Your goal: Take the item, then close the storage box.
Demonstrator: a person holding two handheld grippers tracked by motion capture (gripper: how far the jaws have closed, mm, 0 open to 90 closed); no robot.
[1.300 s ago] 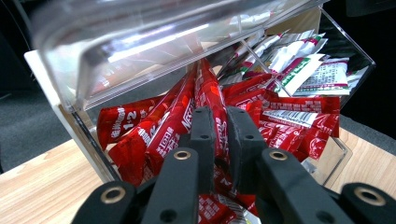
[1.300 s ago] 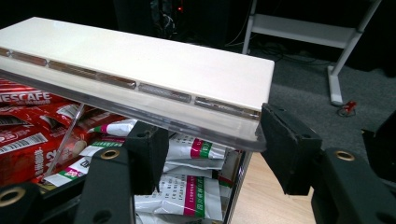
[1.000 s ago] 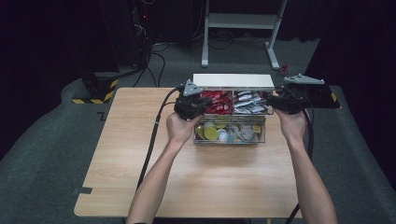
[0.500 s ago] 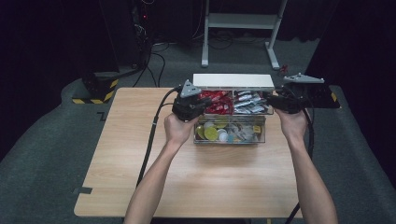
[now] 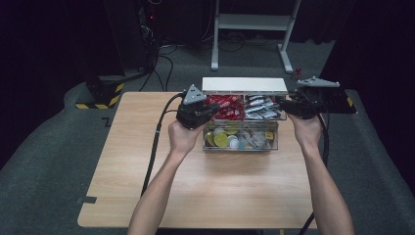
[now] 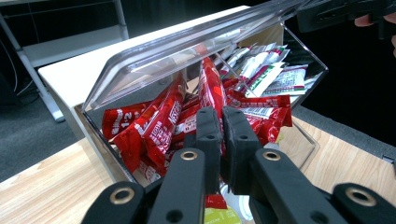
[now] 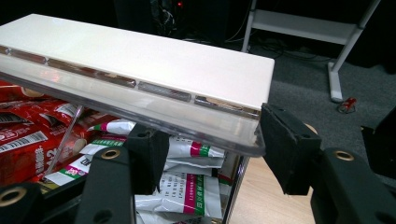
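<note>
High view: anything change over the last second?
Almost nothing. The left gripper edged slightly left at the clear box, staying shut. The right gripper stayed put at the raised lid, fingers apart. The box and its red packets kept their places.

A clear box [image 5: 242, 142] is sitting on the table [image 5: 147, 186] toward twelve o'clock from the table's middle, its raised lid [image 5: 244, 85] standing along its far edge. Inside, packets [image 5: 225, 107] are lying in the far compartment at eleven o'clock, sachets [image 5: 262, 107] beside them at one o'clock, and round pieces [image 5: 220, 139] are lying in the near compartment. The left gripper [image 5: 208, 111] is sitting at the box's nine o'clock end, the right gripper [image 5: 288, 105] at its three o'clock end, jaws on either side of the lid's corner
</note>
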